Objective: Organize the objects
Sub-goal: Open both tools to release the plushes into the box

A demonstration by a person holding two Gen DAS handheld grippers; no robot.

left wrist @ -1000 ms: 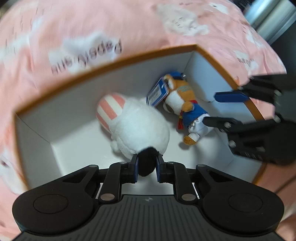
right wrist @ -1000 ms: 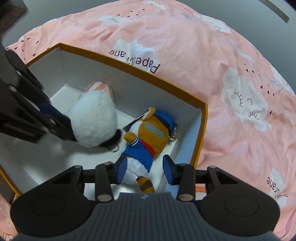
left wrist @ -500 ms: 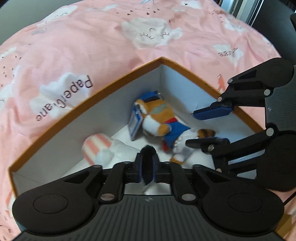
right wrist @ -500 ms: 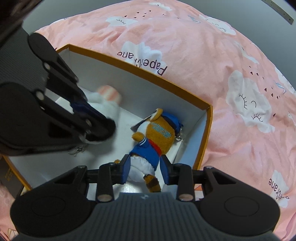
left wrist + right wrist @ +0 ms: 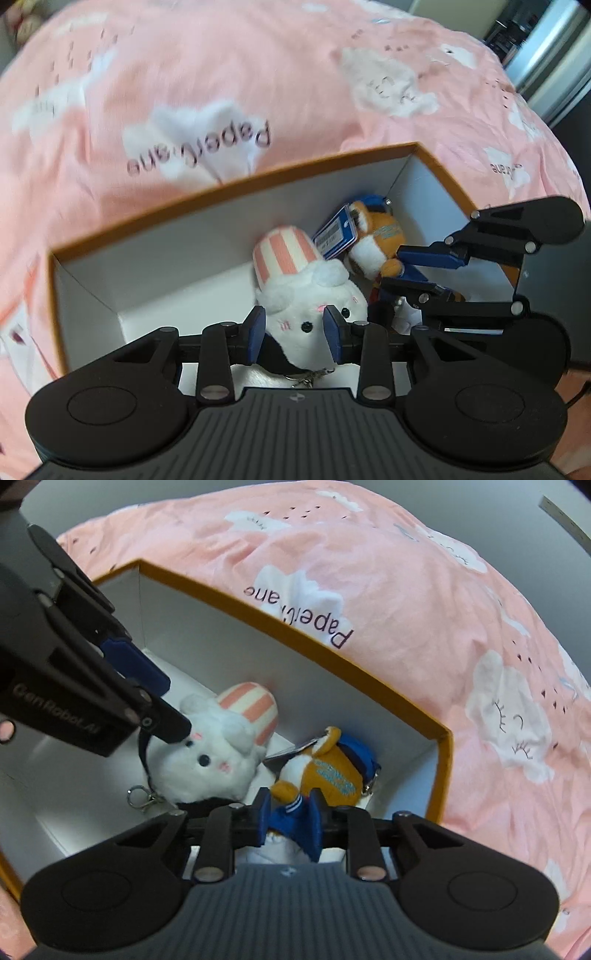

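A white plush (image 5: 306,291) with a pink striped hat lies face up in the white box (image 5: 221,188) with the orange rim. My left gripper (image 5: 293,328) hangs over it, jaws opening, pads either side of its face without pressing. Seen from the right wrist, that gripper (image 5: 166,705) sits just above the white plush (image 5: 207,764). An orange plush (image 5: 328,771) in a blue jacket lies in the box's corner. My right gripper (image 5: 290,818) is closing, and its pads pinch the blue jacket. The left wrist view shows the right gripper (image 5: 402,269) around the orange plush (image 5: 380,236).
The box (image 5: 332,657) rests on pink bedding (image 5: 184,92) printed with white clouds. A metal keyring (image 5: 140,797) on a black strap trails from the white plush. A blue tag (image 5: 334,232) leans between the two toys. Dark furniture stands at the far right.
My left gripper has let go of the white plush's black strap and opened; the plush now lies face up. The right jaws have narrowed onto the orange plush's jacket.
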